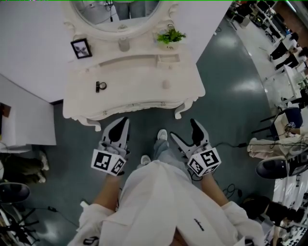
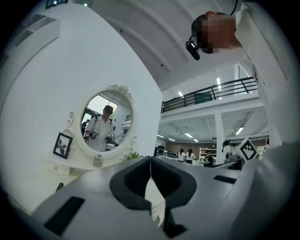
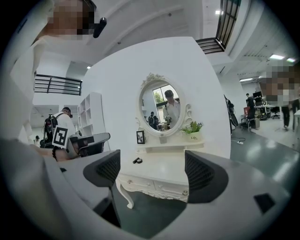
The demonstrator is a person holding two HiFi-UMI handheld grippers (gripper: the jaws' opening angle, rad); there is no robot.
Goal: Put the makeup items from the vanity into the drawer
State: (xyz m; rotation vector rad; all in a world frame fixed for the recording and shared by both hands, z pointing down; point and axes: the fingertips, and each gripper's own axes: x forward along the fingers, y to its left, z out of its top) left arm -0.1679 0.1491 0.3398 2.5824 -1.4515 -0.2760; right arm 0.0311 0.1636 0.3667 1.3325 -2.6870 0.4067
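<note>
A white vanity (image 1: 139, 96) stands in front of me, its front drawers (image 1: 144, 104) closed. On its top lies a small black makeup item (image 1: 100, 86), left of centre, also visible in the right gripper view (image 3: 137, 161). A pale round item (image 1: 165, 84) sits to the right of it. My left gripper (image 1: 123, 122) hangs short of the vanity's front edge, its jaws pressed together and empty (image 2: 150, 164). My right gripper (image 1: 183, 129) is also short of the vanity, open with nothing between its fingers (image 3: 152, 171).
An oval mirror (image 1: 115, 12), a framed picture (image 1: 81, 48), a potted plant (image 1: 170, 36) and a pale jar (image 1: 124, 44) stand at the vanity's back. A white partition (image 1: 24, 115) is at the left. Chairs and cables (image 1: 284, 144) are at the right.
</note>
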